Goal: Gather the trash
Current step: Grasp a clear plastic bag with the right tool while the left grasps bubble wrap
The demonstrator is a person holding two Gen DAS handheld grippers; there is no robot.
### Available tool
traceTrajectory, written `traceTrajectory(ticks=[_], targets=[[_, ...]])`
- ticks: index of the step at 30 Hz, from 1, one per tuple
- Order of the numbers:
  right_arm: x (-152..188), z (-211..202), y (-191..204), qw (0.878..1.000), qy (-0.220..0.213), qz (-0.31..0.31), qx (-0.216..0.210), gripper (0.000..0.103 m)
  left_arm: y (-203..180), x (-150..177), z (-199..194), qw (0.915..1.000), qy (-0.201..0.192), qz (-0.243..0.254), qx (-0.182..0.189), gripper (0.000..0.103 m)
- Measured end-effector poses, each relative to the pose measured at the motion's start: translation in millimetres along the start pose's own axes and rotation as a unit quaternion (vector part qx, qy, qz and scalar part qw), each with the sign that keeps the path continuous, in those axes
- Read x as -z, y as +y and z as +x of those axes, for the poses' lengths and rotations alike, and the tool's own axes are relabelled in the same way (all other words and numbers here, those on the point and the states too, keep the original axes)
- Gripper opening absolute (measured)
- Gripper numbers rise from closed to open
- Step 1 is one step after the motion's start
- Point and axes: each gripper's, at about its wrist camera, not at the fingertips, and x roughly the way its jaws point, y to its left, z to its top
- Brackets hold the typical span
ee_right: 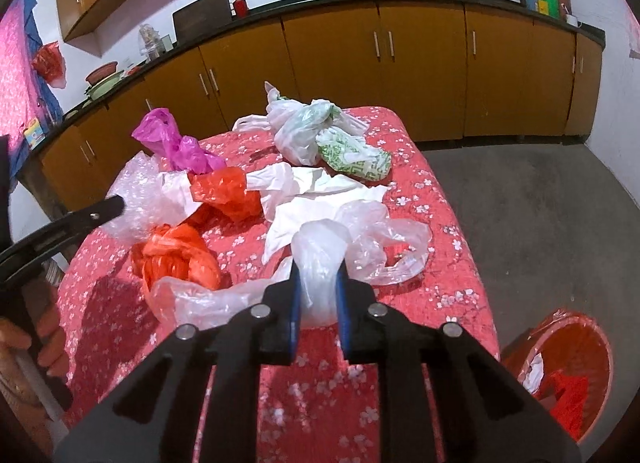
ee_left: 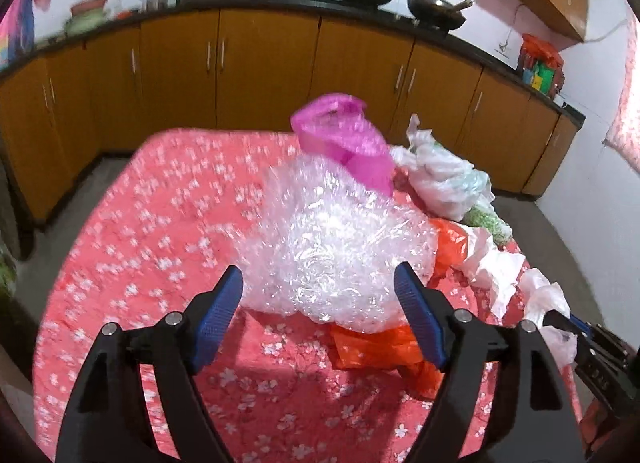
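Trash is lying heaped across the red flowered cloth (ee_right: 440, 199) of the table, and two pieces are being dealt with at once. Right gripper (ee_right: 317, 295) is pinching a clear plastic bag (ee_right: 320, 251) between its blue pads, jaws nearly together on the bunched neck, with the bag's loose loops trailing ahead and to the right of the fingers. Left gripper (ee_left: 320, 287) is standing wide apart, jaws spread, with the bubble wrap (ee_left: 332, 239) sitting just ahead and between the tips; whether the pads are touching it I cannot tell, as the view is blurring. An orange bag (ee_left: 372, 347) is lying directly under the wrap, and a pink bag (ee_left: 344, 135) farther ahead. A red bin (ee_right: 560, 367) is waiting on the floor, below and to the right of the right gripper, already holding some scraps.

Doing this well probably means pushing the left jaws deeper around the wrap before squeezing, since it is springy and likely to slip out of a shallow bite, and keeping the tips above the orange bag. For the right side, lifting high enough that the trailing loops are clearing the table edge seems wise
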Motion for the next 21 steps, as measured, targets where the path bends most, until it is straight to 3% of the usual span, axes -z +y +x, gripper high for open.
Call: traceTrajectory(ticks=[1, 3, 6, 14, 21], targets=[[-0.6, -0.7, -0.9, 1.000, -0.001, 0.001, -0.001, 0.016, 1.5, -0.1, 0.9, 1.0000, 0.003, -0.004, 0.005, 0.048], [-1.4, -1.6, -2.3, 1.000, -0.004, 0.001, 0.000, 0.016, 3.8, 2.3, 1.5, 1.0000, 0.008, -0.003, 0.003, 0.034], [-1.7, -5.9, -1.9, 1.000, -0.012, -0.005, 0.001, 0.016, 6.8, 7.4, -7.1, 0.9999, -0.007, 0.010, -0.012, 0.025], [-4.9, -23.5, 9.1, 0.998, -0.047, -0.041, 0.005, 0.016, 26.6, 1.4, -50.7, 0.9964, -0.069, 0.011, -0.049, 0.023], [-6.4, -38.2, 17.3, 0.996, -0.070, -0.053, -0.009, 0.016, 25.2, -2.2, -67.6, 0.9930, -0.094, 0.022, -0.068, 0.023]])
